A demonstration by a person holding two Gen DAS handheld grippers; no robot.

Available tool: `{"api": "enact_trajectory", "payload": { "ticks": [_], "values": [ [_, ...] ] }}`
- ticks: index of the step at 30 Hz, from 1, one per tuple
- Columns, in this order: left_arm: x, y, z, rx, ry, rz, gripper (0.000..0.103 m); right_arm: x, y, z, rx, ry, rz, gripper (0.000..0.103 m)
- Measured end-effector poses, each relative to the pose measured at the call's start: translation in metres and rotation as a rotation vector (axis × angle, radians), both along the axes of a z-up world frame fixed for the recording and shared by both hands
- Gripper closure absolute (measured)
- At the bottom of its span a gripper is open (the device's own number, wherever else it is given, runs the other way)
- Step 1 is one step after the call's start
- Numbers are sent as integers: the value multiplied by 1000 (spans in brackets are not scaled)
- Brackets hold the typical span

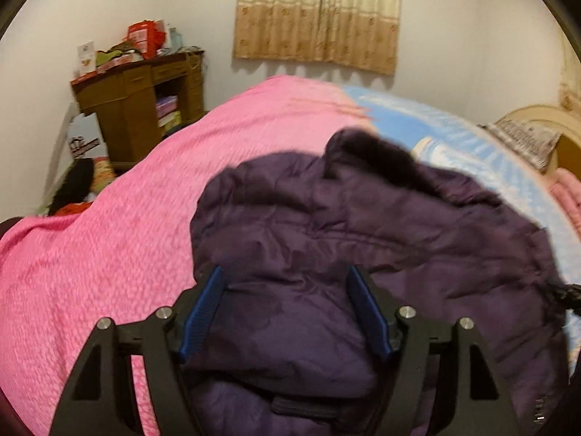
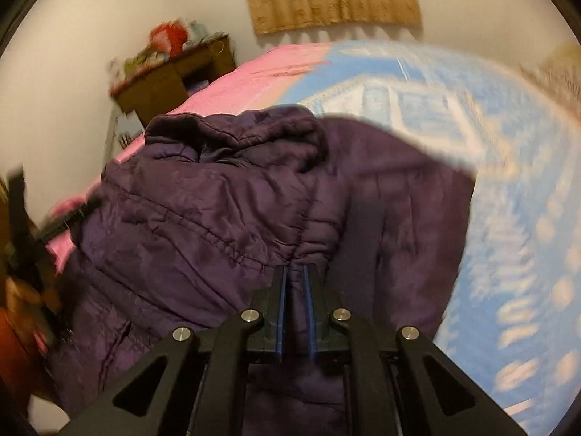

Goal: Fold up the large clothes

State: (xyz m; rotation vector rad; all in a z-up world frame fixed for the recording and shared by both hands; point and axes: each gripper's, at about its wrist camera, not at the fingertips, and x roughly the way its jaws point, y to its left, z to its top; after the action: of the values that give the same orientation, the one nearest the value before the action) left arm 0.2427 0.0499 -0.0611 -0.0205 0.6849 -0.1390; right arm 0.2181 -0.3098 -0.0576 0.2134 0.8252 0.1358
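A dark purple padded jacket lies crumpled on a bed, partly on the pink cover and partly on the blue patterned cover. My left gripper hovers over the near part of the jacket. Its blue-padded fingers stand wide apart on either side of a bulge of fabric, without pinching it. In the right wrist view the jacket fills the middle. My right gripper is shut on a pinch of it, and the fabric gathers in wrinkles at the tips.
A wooden cabinet piled with clutter stands against the far wall, left of the bed. A beige curtain hangs behind it. A cream headboard and a folded pink blanket are at the right. Bags lie on the floor.
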Motion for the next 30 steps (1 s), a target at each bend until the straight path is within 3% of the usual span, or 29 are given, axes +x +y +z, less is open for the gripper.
{"api": "enact_trajectory", "payload": {
  "ticks": [2,4,8,11,13,14,15,17,18,19,21,24,30],
  "values": [
    [1,4,-6,-3,-4,-2,25,7,-5,-4,18,-24,-13,96],
    [1,9,-5,-20,8,-2,24,12,4,-6,-32,-71,-25,96],
    [-6,13,9,21,25,-10,26,5,22,-2,-122,-97,-35,94],
    [-36,32,32,-62,3,-56,26,-13,21,13,-65,-61,-41,93],
    [-64,54,46,-103,-16,-93,20,-48,10,32,59,-78,-36,92],
    [-77,63,49,-105,-27,-100,11,-69,6,41,98,-98,-23,92],
    [-90,71,52,-96,-45,-99,8,-81,5,46,106,-112,-17,88],
    [-123,89,56,-57,-92,-85,7,-127,4,62,70,-157,-12,63],
    [-138,96,57,-41,-108,-83,5,-146,5,67,46,-177,-13,41],
    [-154,104,57,-29,-122,-84,4,-167,4,71,22,-204,-18,31],
    [-184,115,53,-24,-129,-93,4,-210,4,74,-6,-230,-13,31],
    [-209,124,39,-41,-103,-100,4,-252,6,64,8,-173,25,31],
    [-231,115,3,-92,-15,-109,10,-286,27,23,7,-50,74,36]
  ]
}}
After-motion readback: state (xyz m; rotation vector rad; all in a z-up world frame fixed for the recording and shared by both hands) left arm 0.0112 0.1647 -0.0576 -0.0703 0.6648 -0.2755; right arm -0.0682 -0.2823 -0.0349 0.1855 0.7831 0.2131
